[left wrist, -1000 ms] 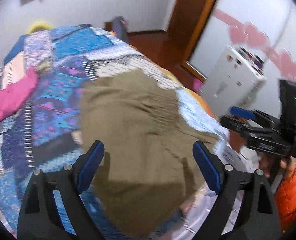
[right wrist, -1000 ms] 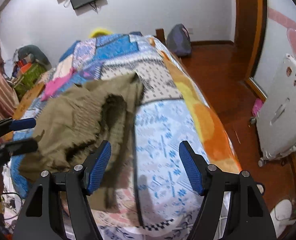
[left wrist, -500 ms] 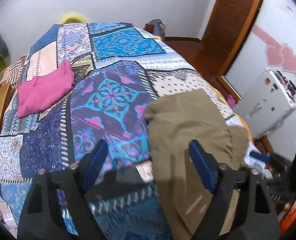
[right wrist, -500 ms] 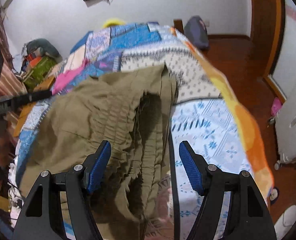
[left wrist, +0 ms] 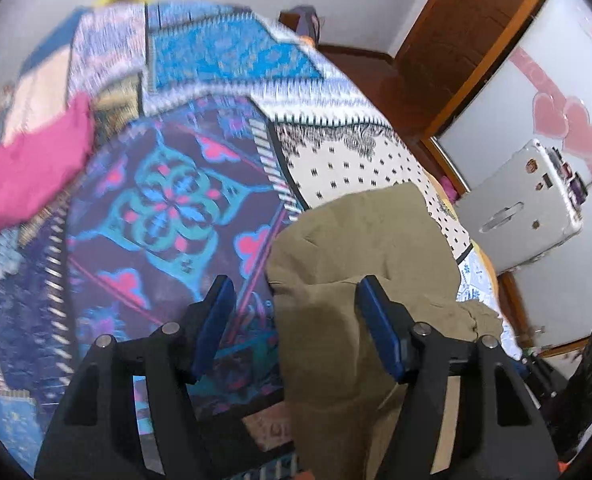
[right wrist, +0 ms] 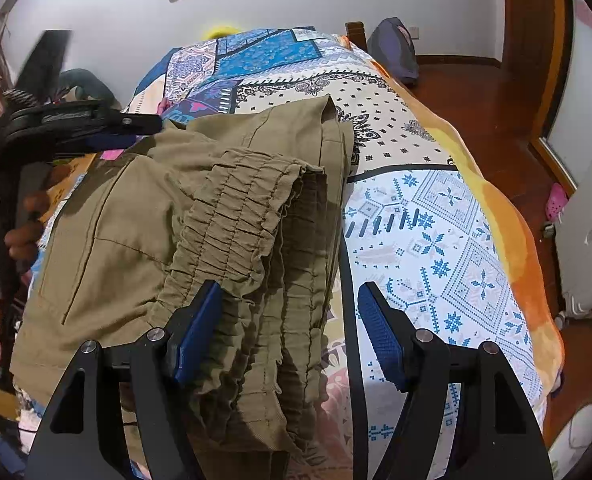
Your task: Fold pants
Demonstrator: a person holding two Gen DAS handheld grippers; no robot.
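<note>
Pants (right wrist: 200, 216), olive with a shirred elastic waistband, lie bunched on the quilted bed (right wrist: 435, 220) beneath both tools. The right hand-held gripper (right wrist: 286, 324) is held wide over the waistband, nothing gripped. The left hand-held gripper (left wrist: 296, 312) is closing astride the fabric's left edge, pads not yet pressing. Only one layer might be pinched, so the fold could skew. No writing can be read.

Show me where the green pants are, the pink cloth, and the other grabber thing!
pants (right wrist: 144, 236): right wrist view, on the flat panel beside the gathered waistband.
pink cloth (left wrist: 36, 168): left wrist view, middle of the cloth.
left gripper (right wrist: 128, 130): right wrist view, between its fingertips.
</note>
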